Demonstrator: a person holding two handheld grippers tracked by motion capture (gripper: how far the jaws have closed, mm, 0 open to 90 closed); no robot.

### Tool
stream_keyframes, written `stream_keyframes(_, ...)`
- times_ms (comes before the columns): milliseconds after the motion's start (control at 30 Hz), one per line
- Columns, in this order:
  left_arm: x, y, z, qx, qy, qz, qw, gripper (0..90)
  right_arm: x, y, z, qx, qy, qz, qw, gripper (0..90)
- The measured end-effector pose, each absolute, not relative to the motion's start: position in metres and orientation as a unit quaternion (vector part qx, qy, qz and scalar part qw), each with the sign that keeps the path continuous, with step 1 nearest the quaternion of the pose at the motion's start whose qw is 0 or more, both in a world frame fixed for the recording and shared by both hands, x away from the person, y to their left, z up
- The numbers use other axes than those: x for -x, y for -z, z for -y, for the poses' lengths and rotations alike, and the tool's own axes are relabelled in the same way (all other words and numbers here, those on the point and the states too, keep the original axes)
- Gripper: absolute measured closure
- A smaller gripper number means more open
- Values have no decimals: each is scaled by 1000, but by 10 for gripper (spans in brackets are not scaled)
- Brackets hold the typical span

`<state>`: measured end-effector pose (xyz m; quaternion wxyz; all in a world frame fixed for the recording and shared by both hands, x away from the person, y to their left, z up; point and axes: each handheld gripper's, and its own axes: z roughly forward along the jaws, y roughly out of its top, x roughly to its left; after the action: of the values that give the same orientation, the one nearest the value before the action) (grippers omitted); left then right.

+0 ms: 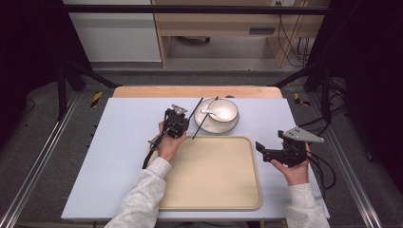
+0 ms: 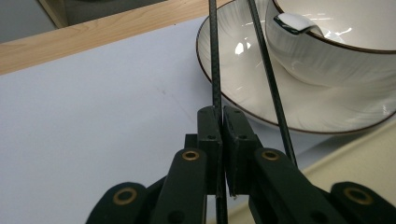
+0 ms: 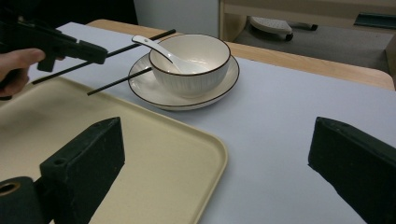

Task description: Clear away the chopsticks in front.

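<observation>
My left gripper is shut on one black chopstick, held just left of the plate. The second chopstick leans on the rim of the white plate. On that plate stands a white bowl with a white spoon in it. My right gripper is open and holds nothing, right of the tray.
A cream tray lies bare at the near middle of the pale blue table top. Its far edge runs close to the plate. A wooden table edge lies beyond.
</observation>
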<state>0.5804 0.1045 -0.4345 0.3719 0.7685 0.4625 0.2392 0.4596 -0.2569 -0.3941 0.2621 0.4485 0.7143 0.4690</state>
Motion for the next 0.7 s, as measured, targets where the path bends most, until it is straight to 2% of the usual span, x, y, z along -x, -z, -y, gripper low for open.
stream_keyframes(333,-530,428,-120,-761,-267,-457,376,860,-458,394,257,-449,-469,-714,262,41)
stream_keyframes(700,-474,425,-132,-731,-280,-487,387,859,-457,393,257,-449,-470,-713,261,40)
